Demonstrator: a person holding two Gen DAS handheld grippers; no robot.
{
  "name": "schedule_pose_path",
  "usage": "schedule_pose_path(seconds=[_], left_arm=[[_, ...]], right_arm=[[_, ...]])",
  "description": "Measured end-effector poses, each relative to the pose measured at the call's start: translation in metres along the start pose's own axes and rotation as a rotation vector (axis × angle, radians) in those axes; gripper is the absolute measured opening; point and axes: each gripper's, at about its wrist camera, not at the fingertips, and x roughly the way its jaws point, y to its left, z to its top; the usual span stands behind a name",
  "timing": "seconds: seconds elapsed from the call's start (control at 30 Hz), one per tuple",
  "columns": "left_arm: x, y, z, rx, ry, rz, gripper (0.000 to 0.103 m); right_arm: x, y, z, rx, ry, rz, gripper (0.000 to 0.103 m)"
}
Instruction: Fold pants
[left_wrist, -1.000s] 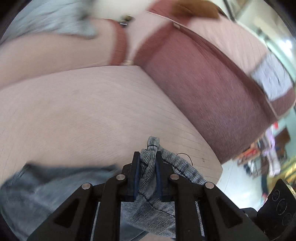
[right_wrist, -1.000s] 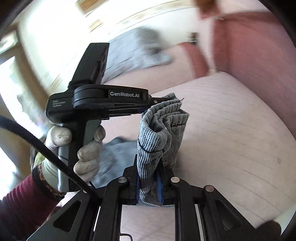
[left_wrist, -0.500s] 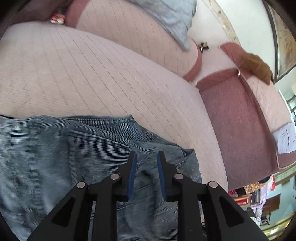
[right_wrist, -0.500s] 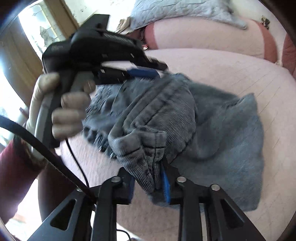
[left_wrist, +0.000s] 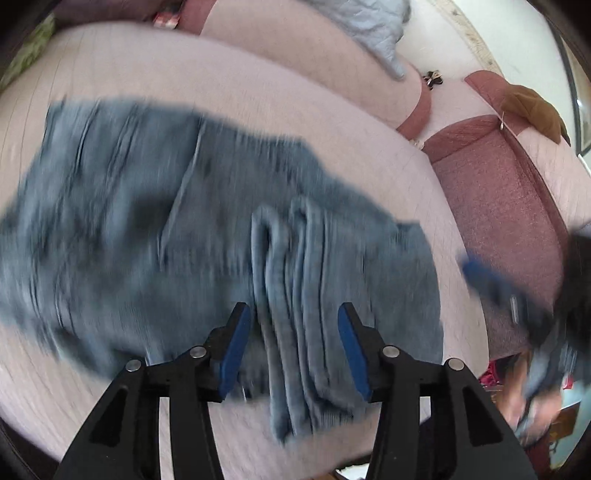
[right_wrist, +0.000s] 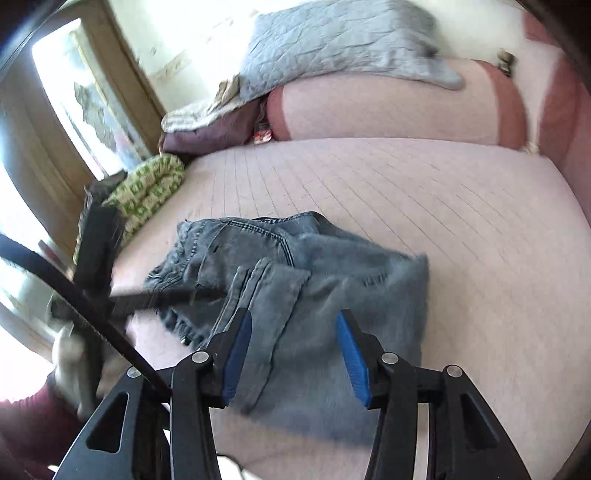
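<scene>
On the pink quilted sofa seat (right_wrist: 424, 192), the blue denim pants (right_wrist: 295, 280) lie in a loose, partly folded heap, and both of my claws hang over them with nothing in their grip. My left gripper (left_wrist: 293, 343) is spread wide, its blue pads (left_wrist: 234, 350) standing apart on either side of a ridge of bunched denim folds that runs between them; the pictures do not show whether the pads touch the cloth. My right gripper (right_wrist: 293, 350) is likewise spread wide above the near edge of the pants, one blue pad (right_wrist: 352, 358) over the flat lower layer of the pants and the other beside a folded flap. From the left wrist view the pants (left_wrist: 192, 240) spread broadly across the seat, blurred, with the thick folds at their near edge. In the right wrist view my left gripper appears as a dark blurred shape at the pants' left edge, its tip reaching over the denim. Behind the pants, a grey quilted blanket (right_wrist: 343, 40) drapes over the sofa's backrest. To the left of the pants, at the far end of the seat, sits a green-and-white patterned cushion (right_wrist: 147, 192), with a purple bundle (right_wrist: 210, 133) beyond it. A brown cloth (left_wrist: 532, 110) rests on the dark red sofa section (left_wrist: 498, 206) to the right of the pants.
</scene>
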Motion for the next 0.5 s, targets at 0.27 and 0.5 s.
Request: schedule_pose_path(seconds=[0.27,0.5], left_arm=[[-0.005,-0.016,-0.041,0.035,-0.081,0.126,0.051],[0.004,-0.028,-0.064,0.083,-0.126,0.236,0.058]], right_arm=[[0.123,0.017,0.064,-0.029,0.292,0.089,0.063],[0.18,0.053,0.045,-0.168,0.458,-0.07,0.056]])
